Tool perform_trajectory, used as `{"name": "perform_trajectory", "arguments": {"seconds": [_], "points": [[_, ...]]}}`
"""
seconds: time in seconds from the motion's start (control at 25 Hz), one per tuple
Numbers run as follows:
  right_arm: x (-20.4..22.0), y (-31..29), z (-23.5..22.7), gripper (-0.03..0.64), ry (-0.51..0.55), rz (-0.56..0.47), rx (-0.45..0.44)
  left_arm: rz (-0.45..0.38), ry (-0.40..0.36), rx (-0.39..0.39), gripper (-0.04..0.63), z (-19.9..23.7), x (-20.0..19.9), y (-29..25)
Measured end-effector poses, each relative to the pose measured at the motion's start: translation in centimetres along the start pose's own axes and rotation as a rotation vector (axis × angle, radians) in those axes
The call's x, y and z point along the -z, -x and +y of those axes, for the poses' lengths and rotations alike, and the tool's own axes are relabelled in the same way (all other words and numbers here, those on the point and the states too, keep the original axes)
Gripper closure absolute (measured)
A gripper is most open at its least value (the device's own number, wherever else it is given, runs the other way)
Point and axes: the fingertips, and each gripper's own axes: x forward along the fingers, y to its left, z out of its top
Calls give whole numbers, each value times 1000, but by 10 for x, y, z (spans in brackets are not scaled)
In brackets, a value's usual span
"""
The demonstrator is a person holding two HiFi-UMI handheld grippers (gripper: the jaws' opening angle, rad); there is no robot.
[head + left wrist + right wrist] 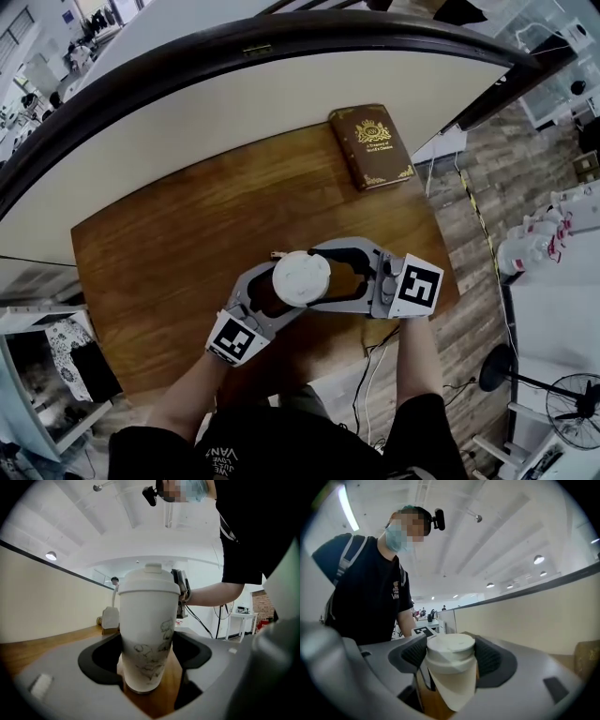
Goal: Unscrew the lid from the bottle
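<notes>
Wooden desk (169, 244) with a cream partition (234, 103) curving behind it. White bottle (147, 616) stands upright on the desk near the front edge, roughly centred in front of the person, with a faint sketch print on its tapered body. White lid (451, 645) sits on top and looks fully seated, so unscrewing is not visibly started.

Left gripper (149, 653): jaws narrowed onto the lower body of the bottle, pads against both sides, base apparently resting on the wood. Right gripper (450, 660): jaws closed in on the lid, ribbed pads touching it left and right. The two grippers meet at the bottle from opposite sides.

Brown book (372, 145) lies at the far right corner, well apart.

Risks, as judged:
- The left hold is low on a smooth, tapered body, so the bottle could spin along with the lid and nothing loosens.
- The right pads may slip round the smooth lid rim if the squeeze is light.
- Twisting off-axis could tip the bottle, which stands tall on a narrow base.
- The front edge of the desk is near, so a tipped bottle may roll off.
- Whether the bottle holds liquid cannot be told. If it does, a lid that frees suddenly could spill it.
</notes>
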Motion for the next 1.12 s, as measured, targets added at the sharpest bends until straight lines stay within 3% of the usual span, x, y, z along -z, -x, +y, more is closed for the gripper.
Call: {"name": "perform_trajectory", "arguments": {"seconds": [0.08,0.24,0.32,0.44,0.52,0.64,0.88,1.12], "points": [[-2,-1,1,314,10,2,20,-7,-1,-4,252,0,0,0],[-7,5,5,314,19,-69,215,-5,8,-13,252,1,1,1],[-11,14,6,314,16,-127,377,3,8,-15,252,1,2,1],[-14,29,4,314,-9,-196,710,6,-15,-15,252,0,4,1],[-11,24,13,314,-12,-195,817,12,-32,-18,252,-1,7,1],[-6,8,21,313,37,-132,873,19,-1,-43,252,0,7,1],[-9,-2,9,281,92,-45,991,22,-57,-48,252,-1,11,-1],[-9,-7,4,279,42,-66,1028,33,-41,-63,253,-1,13,-1]]}}
